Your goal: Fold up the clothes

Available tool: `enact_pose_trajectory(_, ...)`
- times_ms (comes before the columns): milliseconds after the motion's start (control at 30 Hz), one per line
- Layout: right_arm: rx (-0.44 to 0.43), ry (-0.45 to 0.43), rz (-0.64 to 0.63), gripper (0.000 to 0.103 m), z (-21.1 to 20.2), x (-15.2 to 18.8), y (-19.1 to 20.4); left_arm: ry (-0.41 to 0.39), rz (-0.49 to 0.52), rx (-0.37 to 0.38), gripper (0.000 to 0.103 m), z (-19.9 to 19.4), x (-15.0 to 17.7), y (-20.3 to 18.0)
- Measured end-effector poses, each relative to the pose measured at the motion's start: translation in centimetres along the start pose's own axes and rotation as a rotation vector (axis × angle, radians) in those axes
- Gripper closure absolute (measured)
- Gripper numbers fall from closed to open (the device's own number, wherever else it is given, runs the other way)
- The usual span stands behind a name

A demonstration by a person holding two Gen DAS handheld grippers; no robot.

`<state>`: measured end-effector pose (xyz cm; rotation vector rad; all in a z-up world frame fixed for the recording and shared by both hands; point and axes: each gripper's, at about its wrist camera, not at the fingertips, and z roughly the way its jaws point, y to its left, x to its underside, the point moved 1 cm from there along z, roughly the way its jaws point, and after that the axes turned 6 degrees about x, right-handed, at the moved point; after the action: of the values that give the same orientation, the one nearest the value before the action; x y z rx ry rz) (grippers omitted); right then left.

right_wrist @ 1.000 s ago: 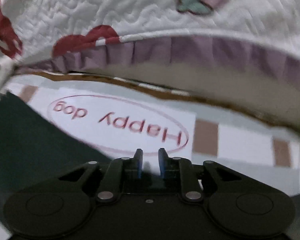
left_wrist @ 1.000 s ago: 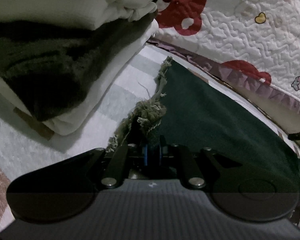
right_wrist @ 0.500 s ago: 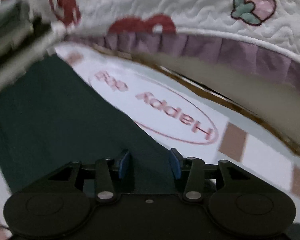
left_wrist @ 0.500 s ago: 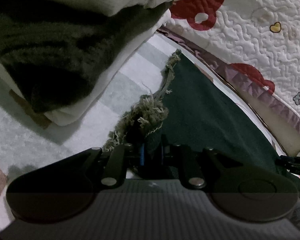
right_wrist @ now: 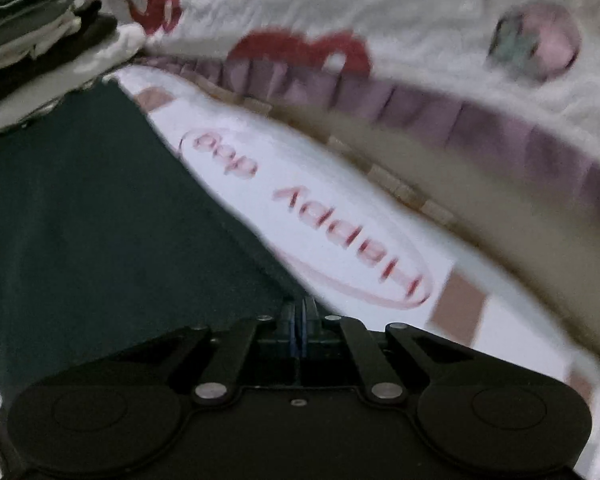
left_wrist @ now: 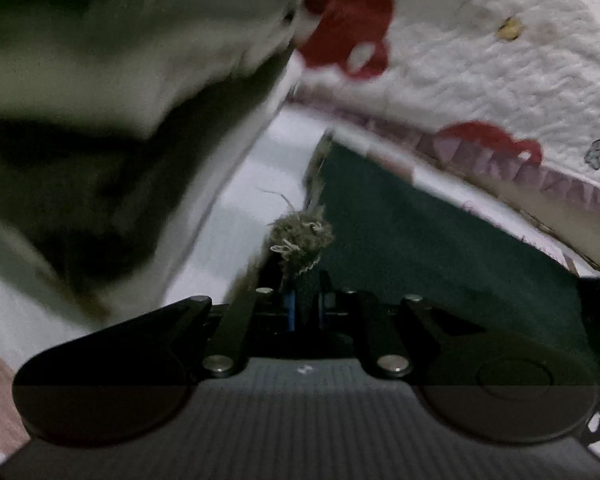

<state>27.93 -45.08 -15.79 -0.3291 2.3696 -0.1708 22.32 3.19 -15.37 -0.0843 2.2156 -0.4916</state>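
Note:
A dark green garment (left_wrist: 420,248) with a frayed, tasselled hem (left_wrist: 300,236) lies spread on a white mat. My left gripper (left_wrist: 304,304) is shut on the frayed corner, and a tuft of threads bunches just past the fingertips. In the right wrist view the same dark green garment (right_wrist: 100,220) fills the left side. Its straight edge runs down into my right gripper (right_wrist: 300,320), whose blue pads are pressed together on that edge.
A stack of folded clothes (left_wrist: 100,120) in white, grey and dark layers looms close on the left, also seen as the stack (right_wrist: 32,40) far left. A quilted bedcover (right_wrist: 420,8) with a purple frill overhangs the "Happy dog" mat (right_wrist: 320,208).
My right gripper swung over the green garment's edge and went from open to shut on it. My left gripper kept its hold on the frayed corner and is moving, blurring its view.

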Motion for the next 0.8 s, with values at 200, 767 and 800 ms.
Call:
enact_pose_trajectory(200, 0.059, -0.006, 0.099, 0.101, 0.8, -1.4, -1.1, 0.023, -0.038, -0.016, 0.095, 1.5, -0.2, 0.7)
enact_pose_trajectory(767, 0.150, -0.124, 0.780, 0.062, -12.4, 14.6, -9.3, 0.111, -0.217, 0.037, 0.089, 3.5, -0.6, 4.0)
enact_pose_trajectory(800, 0.121, -0.128, 0.921, 0.068, -14.0, 17.7, -10.1, 0.112, -0.224, 0.039, 0.089, 3.5, -0.6, 4.0)
